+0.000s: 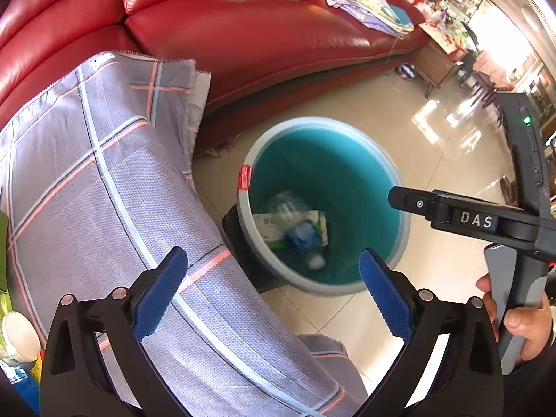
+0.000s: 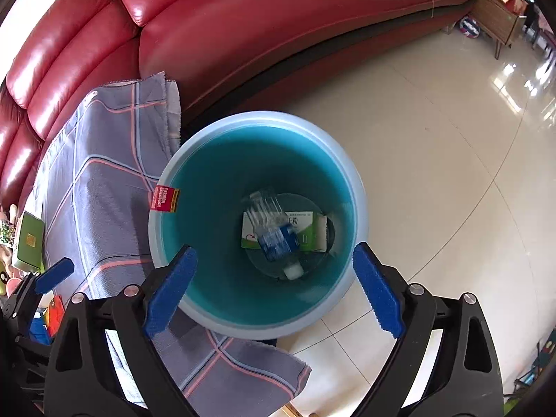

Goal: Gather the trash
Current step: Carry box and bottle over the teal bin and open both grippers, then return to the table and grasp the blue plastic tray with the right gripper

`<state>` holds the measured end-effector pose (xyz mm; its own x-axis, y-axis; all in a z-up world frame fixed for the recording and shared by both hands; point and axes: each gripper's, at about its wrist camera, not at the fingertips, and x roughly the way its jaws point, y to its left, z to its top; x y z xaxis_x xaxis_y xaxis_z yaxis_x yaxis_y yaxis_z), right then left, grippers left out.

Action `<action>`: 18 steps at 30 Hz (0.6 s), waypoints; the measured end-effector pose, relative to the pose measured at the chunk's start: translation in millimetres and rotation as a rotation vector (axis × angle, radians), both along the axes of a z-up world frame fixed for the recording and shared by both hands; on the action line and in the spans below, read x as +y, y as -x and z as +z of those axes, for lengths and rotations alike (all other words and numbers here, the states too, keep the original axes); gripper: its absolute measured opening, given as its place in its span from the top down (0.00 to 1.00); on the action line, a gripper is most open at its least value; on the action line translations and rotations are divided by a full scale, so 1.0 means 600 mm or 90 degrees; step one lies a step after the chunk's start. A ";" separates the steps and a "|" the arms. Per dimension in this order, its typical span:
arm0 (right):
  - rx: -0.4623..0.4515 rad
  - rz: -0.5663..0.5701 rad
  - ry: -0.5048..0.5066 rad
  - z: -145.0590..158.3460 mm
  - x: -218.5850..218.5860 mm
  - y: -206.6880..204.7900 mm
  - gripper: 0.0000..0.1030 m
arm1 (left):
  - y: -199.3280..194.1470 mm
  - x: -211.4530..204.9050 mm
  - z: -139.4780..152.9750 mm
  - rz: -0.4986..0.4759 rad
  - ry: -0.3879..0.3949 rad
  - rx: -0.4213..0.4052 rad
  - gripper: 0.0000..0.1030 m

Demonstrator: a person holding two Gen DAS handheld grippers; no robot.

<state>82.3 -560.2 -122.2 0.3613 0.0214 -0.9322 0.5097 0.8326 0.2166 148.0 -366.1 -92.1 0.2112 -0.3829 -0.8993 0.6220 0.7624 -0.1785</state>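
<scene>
Bottle (image 2: pixel 278 239) in bin (image 2: pixel 208 323): light, crushable plastic, grip mid-body; right gripper (image 2: pixel 274 288) and left gripper (image 1: pixel 274 292) spread, empty.

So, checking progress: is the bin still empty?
No, a plastic bottle and a green-and-white carton lie at the bottom of the teal bin.

One teal bin (image 2: pixel 257 160) stands on the floor, with one red tag (image 2: pixel 163 198) on its rim. Inside lie one green-and-white carton (image 2: pixel 307 224) and one clear plastic bottle (image 2: pixel 274 232) with a blue label. One plaid cloth (image 1: pixel 104 191) covers the surface. One red sofa (image 2: pixel 226 34) sits far behind.
</scene>
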 end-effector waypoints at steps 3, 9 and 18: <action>0.007 -0.004 0.000 0.001 0.004 0.003 0.11 | 0.003 0.005 0.003 0.001 0.004 0.001 0.04; 0.020 0.004 0.015 0.010 0.024 0.009 0.11 | 0.011 0.025 0.011 0.008 0.012 -0.002 0.04; 0.005 0.032 0.051 0.061 0.082 0.030 0.11 | 0.036 0.081 0.048 0.032 0.035 -0.020 0.04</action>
